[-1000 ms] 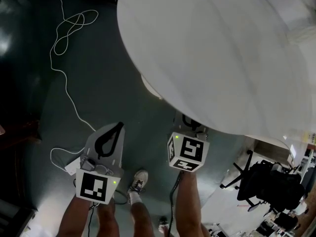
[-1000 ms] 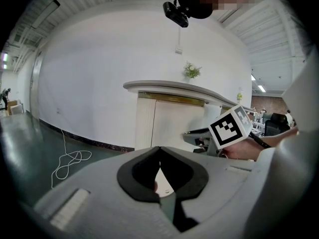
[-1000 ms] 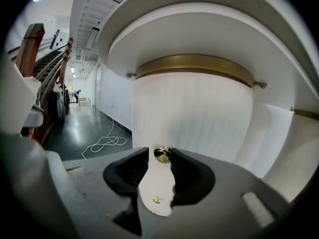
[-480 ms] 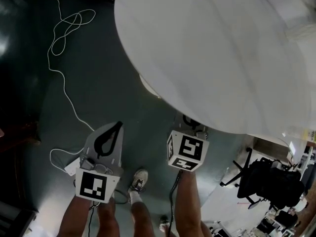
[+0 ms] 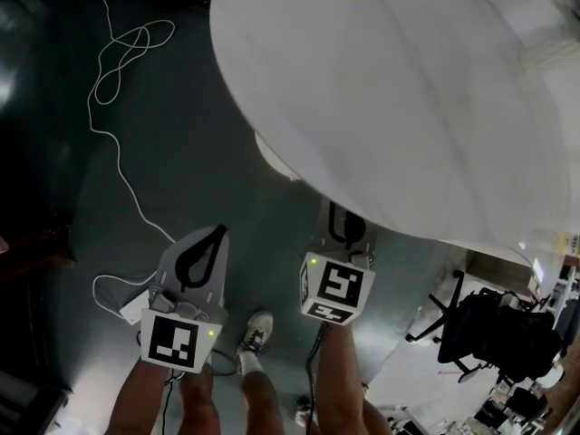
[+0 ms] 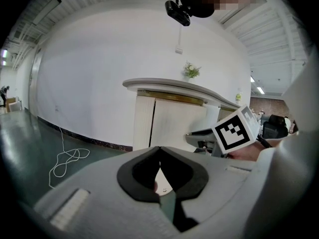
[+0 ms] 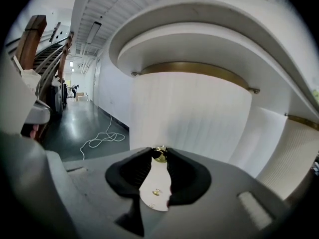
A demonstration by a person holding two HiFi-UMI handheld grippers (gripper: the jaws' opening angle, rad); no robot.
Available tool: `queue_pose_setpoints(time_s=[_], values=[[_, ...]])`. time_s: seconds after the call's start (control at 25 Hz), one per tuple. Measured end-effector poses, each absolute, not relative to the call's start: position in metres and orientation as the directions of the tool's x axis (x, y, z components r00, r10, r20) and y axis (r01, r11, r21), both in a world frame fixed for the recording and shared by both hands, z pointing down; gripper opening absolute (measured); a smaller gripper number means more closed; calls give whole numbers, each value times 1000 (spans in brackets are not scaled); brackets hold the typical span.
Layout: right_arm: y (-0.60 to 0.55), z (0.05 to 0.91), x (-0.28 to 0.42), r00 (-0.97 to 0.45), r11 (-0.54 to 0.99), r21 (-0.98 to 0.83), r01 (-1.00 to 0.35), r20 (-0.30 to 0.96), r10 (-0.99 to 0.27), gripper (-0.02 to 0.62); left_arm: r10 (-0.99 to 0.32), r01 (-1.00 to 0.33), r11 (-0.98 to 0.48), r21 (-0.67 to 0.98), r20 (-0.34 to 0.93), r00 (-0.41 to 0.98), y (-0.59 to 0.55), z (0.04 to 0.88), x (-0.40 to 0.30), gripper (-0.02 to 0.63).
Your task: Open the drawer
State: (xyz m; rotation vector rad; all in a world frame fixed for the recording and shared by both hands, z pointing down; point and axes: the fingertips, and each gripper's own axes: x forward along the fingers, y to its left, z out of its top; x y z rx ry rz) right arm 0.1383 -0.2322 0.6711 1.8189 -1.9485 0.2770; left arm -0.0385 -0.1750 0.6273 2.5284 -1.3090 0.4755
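**Head view.** The person stands at the rounded edge of the white counter [image 5: 390,89]. The right gripper [image 5: 343,217] reaches in under that edge, and its tips are lost beneath the overhang. The left gripper [image 5: 216,234] hangs well clear of the edge over the dark floor [image 5: 181,152], where a white cable [image 5: 118,62] lies looped. The drawer is hidden from here by the counter top.

**Left gripper view.** The left gripper's fingers [image 6: 130,178] are together at the tips with nothing between them. Beyond them are the counter's curved edge, a small plant [image 6: 190,71] on top of it, and the right gripper's marker cube [image 6: 233,131] close to the front below the edge.

**Right gripper view.** The fingers [image 7: 183,176] are closed round a small brass knob [image 7: 159,155], one tip on each side of it. The knob sits on the curved white panel [image 7: 194,118] below the brass trim [image 7: 194,71] under the counter's edge. This panel is most likely the drawer front, though no seams can be made out and it looks flush, so not yet open.

The step in hand appears to be the pull. The knob is small and round, so the grip should stay firm and seated behind its head. The pull should run straight back along the drawer's travel, square to the curved front, without lifting or twisting, or the tips may slip off. The idle left gripper should keep out of the drawer's path.
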Motion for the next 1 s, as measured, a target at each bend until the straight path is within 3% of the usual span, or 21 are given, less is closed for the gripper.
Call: queue_pose_setpoints(time_s=[1.0], values=[[-137, 671, 104, -23, 99, 136, -986, 474, -880, 104, -717, -807, -585, 88, 408, 564, -119, 627, -51, 10]])
